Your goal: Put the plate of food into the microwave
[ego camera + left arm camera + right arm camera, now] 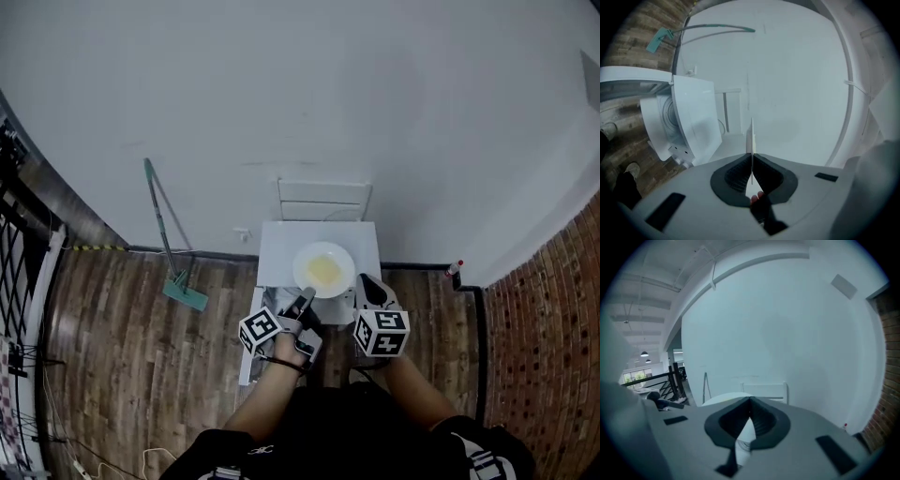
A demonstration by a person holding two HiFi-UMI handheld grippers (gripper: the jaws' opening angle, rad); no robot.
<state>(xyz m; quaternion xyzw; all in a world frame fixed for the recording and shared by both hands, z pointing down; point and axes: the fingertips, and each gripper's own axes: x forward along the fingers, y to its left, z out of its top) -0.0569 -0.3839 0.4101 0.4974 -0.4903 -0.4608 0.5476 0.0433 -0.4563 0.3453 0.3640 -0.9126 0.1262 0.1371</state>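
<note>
Left gripper (pixel 305 302) clamps plate (pixel 323 270) by near-left rim, likely for lifting; right gripper (pixel 368 284), jaws together, just beside near-right rim.

Microwave (pixel 281 246) against the wall (pixel 309 94); no room behind it. Its door (pixel 247 361) is swung out left, so the opening (pixel 273 301) faces the person. Plate (pixel 323 269) hangs over the top. Mop (pixel 166 234) leans well to the left. Floor (pixel 122 337) is open on both sides.
</note>
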